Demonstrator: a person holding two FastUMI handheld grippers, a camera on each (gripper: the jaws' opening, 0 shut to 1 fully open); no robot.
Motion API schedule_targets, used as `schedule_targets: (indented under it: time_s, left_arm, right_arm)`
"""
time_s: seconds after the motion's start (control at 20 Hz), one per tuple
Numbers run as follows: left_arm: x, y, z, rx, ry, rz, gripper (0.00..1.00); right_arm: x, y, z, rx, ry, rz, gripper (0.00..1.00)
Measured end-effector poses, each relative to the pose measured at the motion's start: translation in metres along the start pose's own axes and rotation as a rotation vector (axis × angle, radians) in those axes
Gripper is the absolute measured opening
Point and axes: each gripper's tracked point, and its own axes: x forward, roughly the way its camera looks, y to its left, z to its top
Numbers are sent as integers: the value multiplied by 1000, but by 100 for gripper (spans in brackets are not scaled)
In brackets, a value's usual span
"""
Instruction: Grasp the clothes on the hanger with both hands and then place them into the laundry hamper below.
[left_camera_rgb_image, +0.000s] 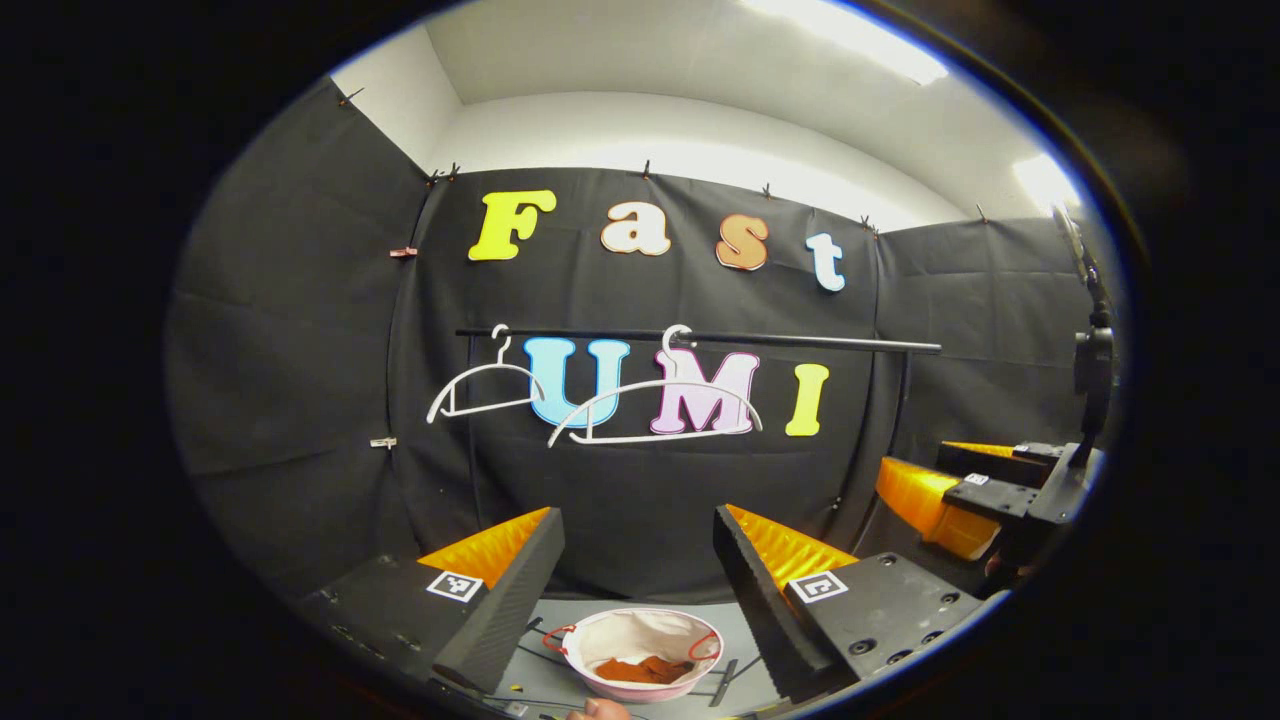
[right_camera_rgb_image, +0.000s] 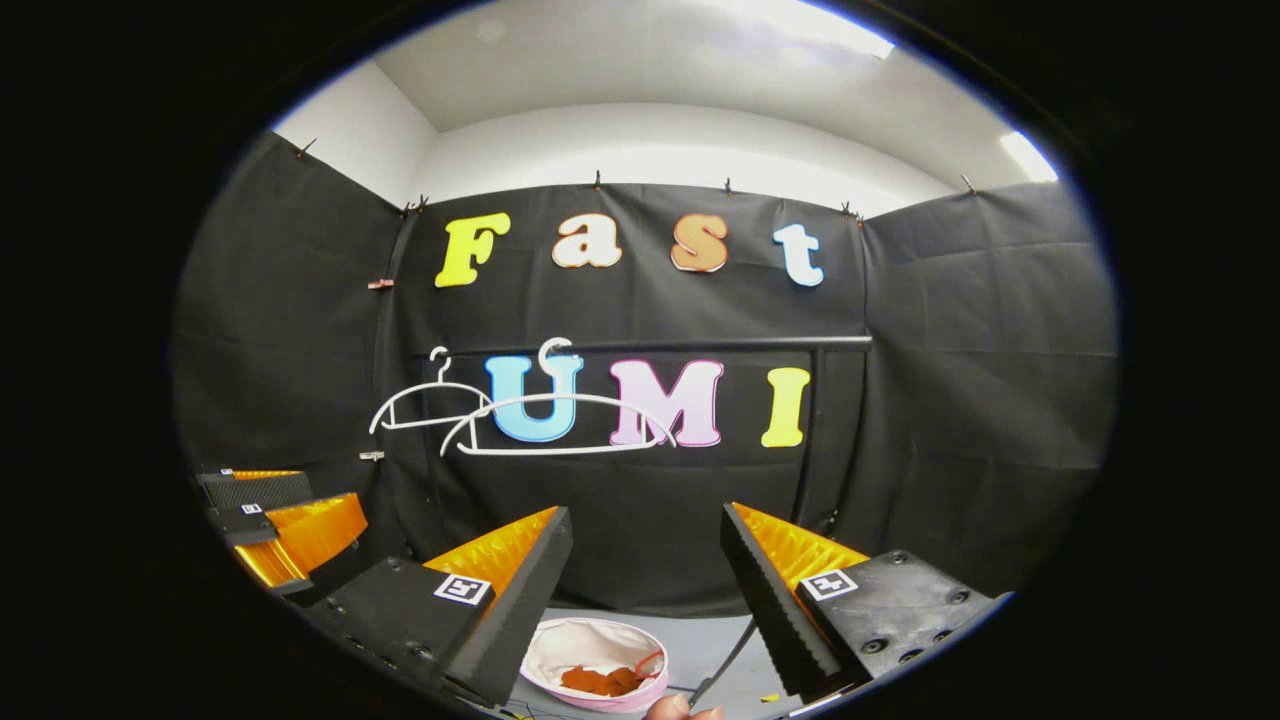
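Both of my hand-held grippers are raised in front of the rail (left_camera_rgb_image: 700, 340) with nothing between their fingers. My left hand-held gripper (left_camera_rgb_image: 638, 560) stands spread wide, and so does my right hand-held gripper (right_camera_rgb_image: 646, 560); in the left gripper view the right one also shows off to the side, and its jaws look parted there too.

The clothes (left_camera_rgb_image: 645, 668), a rust-orange bundle, lie in the bottom of the laundry hamper (left_camera_rgb_image: 600, 660) below me, which sits on the grey floor (left_camera_rgb_image: 545, 680). In the right gripper view the same bundle (right_camera_rgb_image: 603, 681) rests inside the hamper (right_camera_rgb_image: 560, 645). So I judge the placing done and the step in hand to be backing away.

To do that well, I would keep both jaws apart, draw each hand straight back and level, and stay off the bare hangers so they do not swing or slip along the rail. I would also check that no cloth hangs over the hamper rim; from here none seems to.

Counting: two hand-held grippers, two white hangers, the left hanger (left_camera_rgb_image: 480, 392) and the right hanger (left_camera_rgb_image: 655, 410), both empty, one rail, one hamper, one bundle of clothes. A fingertip (left_camera_rgb_image: 598, 710) shows at the bottom edge.
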Motion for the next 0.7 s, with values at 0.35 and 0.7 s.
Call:
schedule_targets:
  time_s: [0.35, 0.7]
  left_arm:
    - [-31, -2, 23, 56, -58, 14, 92]
    - [-35, -15, 25, 51, -65, 5, 95]
  right_arm:
    - [-26, -4, 12, 24, -22, 2, 93]
    - [-38, -12, 22, 12, -61, -3, 93]
